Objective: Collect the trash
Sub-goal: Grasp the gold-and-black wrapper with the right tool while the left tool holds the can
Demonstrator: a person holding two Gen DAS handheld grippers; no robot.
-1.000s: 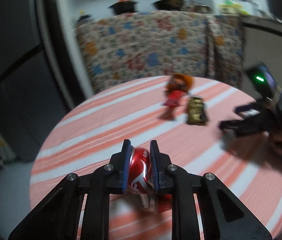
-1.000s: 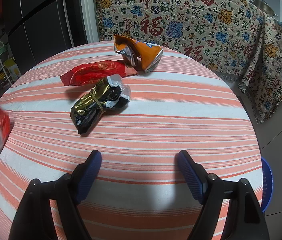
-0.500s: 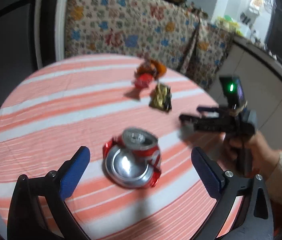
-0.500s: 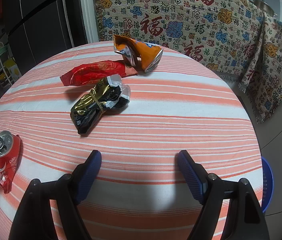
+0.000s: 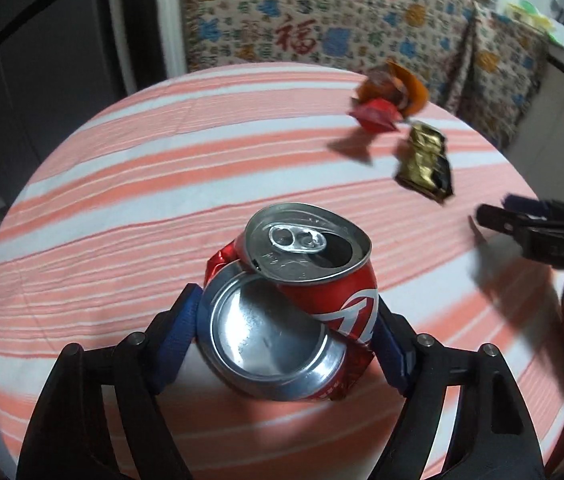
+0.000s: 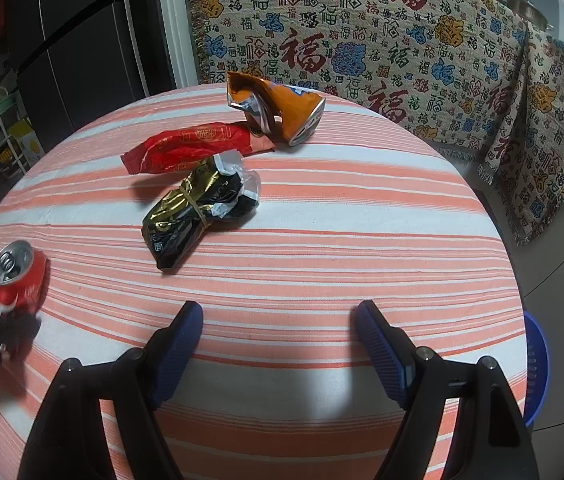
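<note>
You are working in a home kitchen or dining corner: a round table (image 6: 362,216) under a striped orange cloth fills the centre, a patterned woven throw (image 6: 362,40) drapes furniture behind it, a dark fridge (image 6: 81,40) stands upper left, and pots (image 6: 522,0) sit upper right.

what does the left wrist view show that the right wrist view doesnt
Left wrist only: the crushed red can's silver bottom and the blue pads flanking it.

Right wrist only: the blue basket past the table edge, and the right gripper's open jaws over bare cloth.

Both: the striped table, the can, black-gold wrapper, red wrapper and orange can.
</note>
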